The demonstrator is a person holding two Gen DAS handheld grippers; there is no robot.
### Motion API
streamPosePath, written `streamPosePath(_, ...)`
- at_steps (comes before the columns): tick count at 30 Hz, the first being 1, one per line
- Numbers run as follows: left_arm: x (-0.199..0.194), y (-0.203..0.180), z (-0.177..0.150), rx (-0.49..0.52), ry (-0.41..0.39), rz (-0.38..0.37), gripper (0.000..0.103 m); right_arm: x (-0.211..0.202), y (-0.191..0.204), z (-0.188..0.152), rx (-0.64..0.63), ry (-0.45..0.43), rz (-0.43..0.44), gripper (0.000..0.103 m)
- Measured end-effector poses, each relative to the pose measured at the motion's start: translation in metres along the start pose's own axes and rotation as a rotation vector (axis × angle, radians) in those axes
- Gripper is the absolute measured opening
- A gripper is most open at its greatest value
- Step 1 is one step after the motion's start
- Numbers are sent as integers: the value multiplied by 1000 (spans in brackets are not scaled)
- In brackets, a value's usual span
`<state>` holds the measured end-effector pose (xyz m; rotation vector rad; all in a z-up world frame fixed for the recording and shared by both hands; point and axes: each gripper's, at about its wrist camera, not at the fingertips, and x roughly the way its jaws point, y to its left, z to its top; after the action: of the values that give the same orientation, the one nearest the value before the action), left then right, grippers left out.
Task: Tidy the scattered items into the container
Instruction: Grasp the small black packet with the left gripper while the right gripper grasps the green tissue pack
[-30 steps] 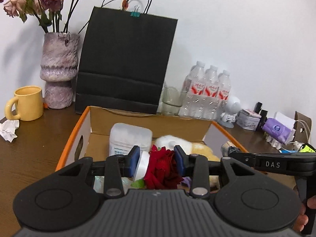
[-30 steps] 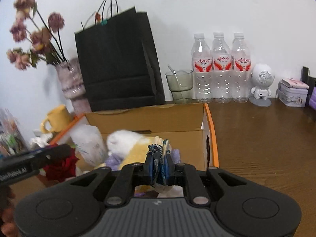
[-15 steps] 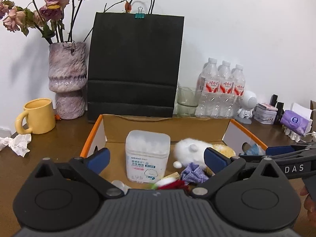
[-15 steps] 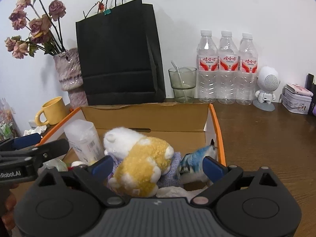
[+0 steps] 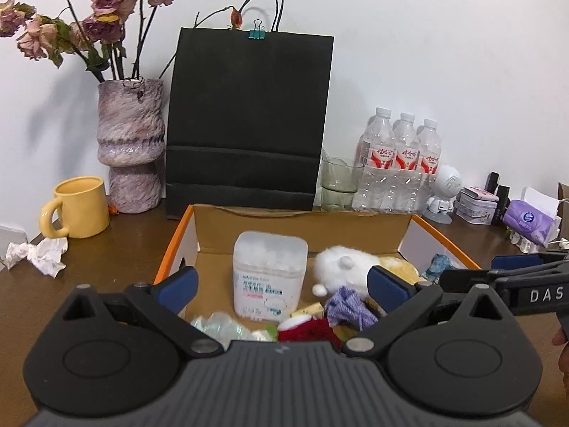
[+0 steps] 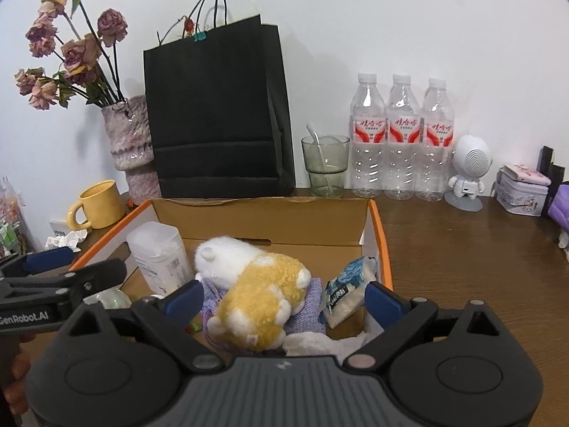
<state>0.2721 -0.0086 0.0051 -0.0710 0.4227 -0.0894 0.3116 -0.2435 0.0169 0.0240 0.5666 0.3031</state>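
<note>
Across the lower centre of both views, the left gripper (image 5: 281,286) and right gripper (image 6: 281,297) hang released over the cardboard box (image 6: 386,267), which holds the scattered items; lowered carelessly, either could snag the plush toy (image 6: 256,284) or tip the cotton-swab tub (image 5: 269,277).

The desk (image 6: 462,249) was dark wood with a visible grain and a low sheen. The box (image 6: 270,220) was plain brown cardboard inside, matt, with a glossy orange rim. The swab tub (image 5: 270,277) was frosted translucent plastic carrying a smooth printed label. The plush toy (image 6: 259,284) was fluffy white and yellow pile cloth. The snack packet (image 6: 343,295) was shiny crinkled film. The black bag (image 5: 249,121) was matt paper. The bottles (image 6: 402,142) were clear ribbed plastic. The mug (image 5: 81,206) was glazed yellow ceramic. The left tongs (image 5: 282,286) and the right tongs (image 6: 284,297) were matt black plastic with blue rubbery pads.
</note>
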Motion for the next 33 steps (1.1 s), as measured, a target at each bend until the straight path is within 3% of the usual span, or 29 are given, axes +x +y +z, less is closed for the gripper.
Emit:
streamPosePath(10,-38,11,-38,-32,73,-28,103,-47,-9,-36,48,25,-4,97)
streamPosePath(17,-38,-1,-68,20,168,-78,100,-36,-7,-73,61,119,-23,95)
streamPosePath(24,-18,-1,-68,69,212,-75,63,-24,-1,-80,36,141,-51,90)
streamPosePath(30,-2,-9,-70,131,243,-108,54,-12,5,-83,15,162,-67,87)
streamPosePath(32,2,-12,-74,157,247,-111,50,-7,5,-85,12,185,-57,80)
streamPosePath(33,2,-14,-75,167,245,-107,46,-7,6,-86,-6,178,-66,65)
